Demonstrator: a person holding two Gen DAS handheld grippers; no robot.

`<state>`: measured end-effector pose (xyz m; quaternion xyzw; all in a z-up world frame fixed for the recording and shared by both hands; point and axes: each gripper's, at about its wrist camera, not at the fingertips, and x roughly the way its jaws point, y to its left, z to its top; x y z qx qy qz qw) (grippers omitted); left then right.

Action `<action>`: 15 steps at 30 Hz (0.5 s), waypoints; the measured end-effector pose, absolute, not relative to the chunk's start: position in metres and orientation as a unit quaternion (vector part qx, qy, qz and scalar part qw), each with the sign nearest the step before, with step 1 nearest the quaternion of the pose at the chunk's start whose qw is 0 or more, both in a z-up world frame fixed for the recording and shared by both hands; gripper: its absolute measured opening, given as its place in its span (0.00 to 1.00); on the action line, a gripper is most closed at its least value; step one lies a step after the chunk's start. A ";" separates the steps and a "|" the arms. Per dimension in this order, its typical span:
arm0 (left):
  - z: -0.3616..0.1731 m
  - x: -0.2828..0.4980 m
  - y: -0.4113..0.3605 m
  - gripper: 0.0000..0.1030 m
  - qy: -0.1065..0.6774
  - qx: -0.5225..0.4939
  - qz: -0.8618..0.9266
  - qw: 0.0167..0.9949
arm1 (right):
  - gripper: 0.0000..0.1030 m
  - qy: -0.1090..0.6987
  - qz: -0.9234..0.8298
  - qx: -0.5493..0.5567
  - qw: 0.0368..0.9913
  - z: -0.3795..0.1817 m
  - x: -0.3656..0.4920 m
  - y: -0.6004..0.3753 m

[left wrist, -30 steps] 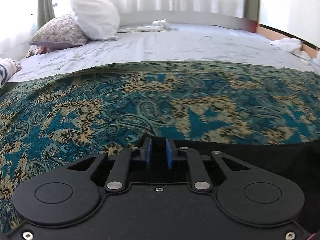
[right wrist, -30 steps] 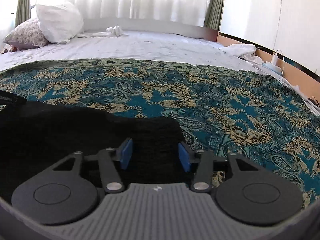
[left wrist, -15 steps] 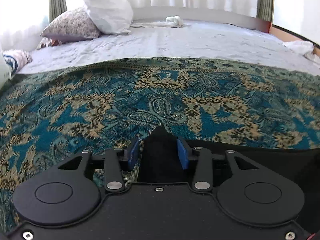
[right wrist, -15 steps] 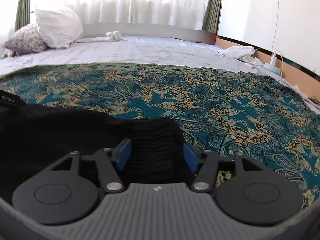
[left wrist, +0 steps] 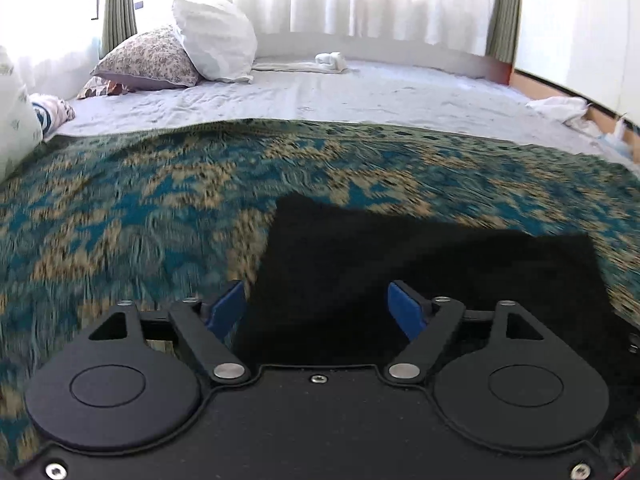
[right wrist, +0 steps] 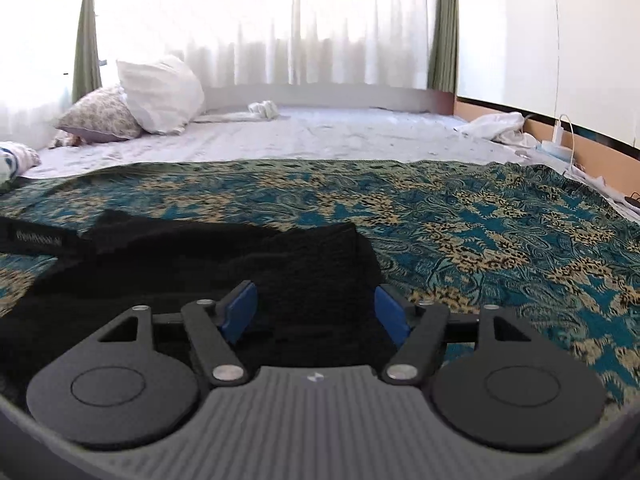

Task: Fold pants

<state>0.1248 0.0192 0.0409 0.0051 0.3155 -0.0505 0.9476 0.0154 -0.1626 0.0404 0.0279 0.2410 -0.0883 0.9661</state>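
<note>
Jaws of both grippers are opening wider than before, releasing the black pants (left wrist: pixel 420 272).

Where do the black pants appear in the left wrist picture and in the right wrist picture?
Left wrist view: the black pants lie in the lower middle and right, on the patterned blanket, just ahead of the tool.
Right wrist view: the black pants lie in the lower left and middle, on the same patterned blanket.
Shared landmark: the white pillow at the far left of the bed.
</note>
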 end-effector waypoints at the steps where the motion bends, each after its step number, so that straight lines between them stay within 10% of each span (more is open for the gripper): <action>1: 0.039 0.113 0.018 0.77 0.315 0.002 -0.051 0.948 | 0.77 0.238 -0.084 0.027 0.967 0.040 0.009 -0.158; 15: 0.007 0.043 0.007 0.80 0.293 0.047 -0.042 0.954 | 0.82 0.243 -0.042 -0.046 0.968 0.008 -0.002 -0.101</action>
